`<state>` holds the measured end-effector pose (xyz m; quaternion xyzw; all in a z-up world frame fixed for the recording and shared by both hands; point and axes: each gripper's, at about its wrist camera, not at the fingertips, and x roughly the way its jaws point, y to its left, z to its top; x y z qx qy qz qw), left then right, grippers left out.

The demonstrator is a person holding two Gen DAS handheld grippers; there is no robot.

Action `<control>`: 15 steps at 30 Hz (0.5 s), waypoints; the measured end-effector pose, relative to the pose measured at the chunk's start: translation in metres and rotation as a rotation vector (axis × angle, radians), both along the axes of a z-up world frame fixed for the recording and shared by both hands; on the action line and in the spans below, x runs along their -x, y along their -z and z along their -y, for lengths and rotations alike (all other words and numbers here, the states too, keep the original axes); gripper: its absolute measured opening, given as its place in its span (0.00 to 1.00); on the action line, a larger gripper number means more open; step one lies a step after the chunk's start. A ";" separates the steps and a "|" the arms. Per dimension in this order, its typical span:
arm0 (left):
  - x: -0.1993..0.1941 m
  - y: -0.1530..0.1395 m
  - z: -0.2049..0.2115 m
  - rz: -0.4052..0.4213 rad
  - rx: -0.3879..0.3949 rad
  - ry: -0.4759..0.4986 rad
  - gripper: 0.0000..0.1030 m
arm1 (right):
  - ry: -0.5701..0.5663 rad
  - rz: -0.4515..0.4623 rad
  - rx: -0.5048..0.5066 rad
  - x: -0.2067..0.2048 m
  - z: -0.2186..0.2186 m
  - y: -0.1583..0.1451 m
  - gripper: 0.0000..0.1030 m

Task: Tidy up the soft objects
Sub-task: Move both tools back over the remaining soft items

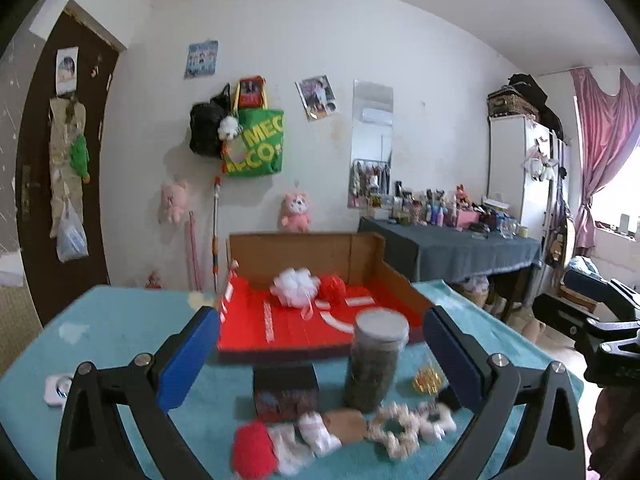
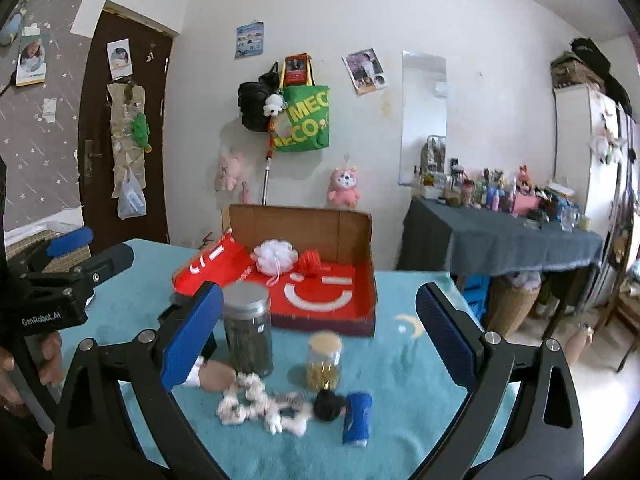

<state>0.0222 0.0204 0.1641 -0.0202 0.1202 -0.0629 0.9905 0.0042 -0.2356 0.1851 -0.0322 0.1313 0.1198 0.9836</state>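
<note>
Both tools level, spread wide, empty

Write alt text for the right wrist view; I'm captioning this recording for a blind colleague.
The open right gripper hovers over a teal table above white scrunchies, a black pom-pom and a blue tube. Behind them stand a dark jar and a small yellow-filled jar, then a red-lined cardboard box holding white and red puffs.
</note>
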 end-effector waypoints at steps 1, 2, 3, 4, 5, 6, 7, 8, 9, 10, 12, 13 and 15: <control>0.002 0.007 0.001 -0.009 -0.006 0.006 1.00 | 0.005 -0.002 -0.005 0.003 0.001 0.005 0.96; 0.004 0.013 0.002 -0.018 -0.011 0.004 1.00 | 0.010 0.000 -0.010 0.006 0.001 0.012 0.96; 0.006 0.018 0.004 -0.023 -0.017 -0.002 1.00 | 0.016 0.004 -0.015 0.011 0.001 0.018 0.96; 0.009 0.024 0.005 -0.031 -0.023 -0.003 1.00 | 0.025 0.006 -0.015 0.015 0.002 0.024 0.96; 0.010 0.029 0.005 -0.041 -0.025 0.002 1.00 | 0.039 0.014 -0.011 0.018 0.002 0.031 0.96; 0.010 0.036 0.005 -0.061 -0.024 0.013 1.00 | 0.045 0.019 -0.008 0.021 0.001 0.035 0.96; 0.011 0.040 0.005 -0.073 -0.020 0.017 1.00 | 0.051 0.021 -0.008 0.024 0.001 0.042 0.96; 0.011 0.046 0.004 -0.087 -0.017 0.018 1.00 | 0.054 0.016 -0.013 0.024 0.000 0.047 0.96; 0.010 0.052 0.004 -0.104 -0.019 0.016 1.00 | 0.054 0.003 -0.022 0.024 -0.001 0.053 0.96; 0.010 0.058 0.003 -0.116 -0.023 0.015 1.00 | 0.051 -0.014 -0.030 0.023 -0.001 0.059 0.96; 0.008 0.070 0.003 -0.154 -0.028 0.014 1.00 | 0.050 -0.044 -0.029 0.019 -0.002 0.071 0.96; 0.007 0.076 0.002 -0.169 -0.027 0.014 1.00 | 0.054 -0.062 -0.026 0.017 -0.003 0.077 0.96; 0.004 0.088 -0.001 -0.212 -0.025 0.009 1.00 | 0.053 -0.106 -0.028 0.010 -0.004 0.090 0.96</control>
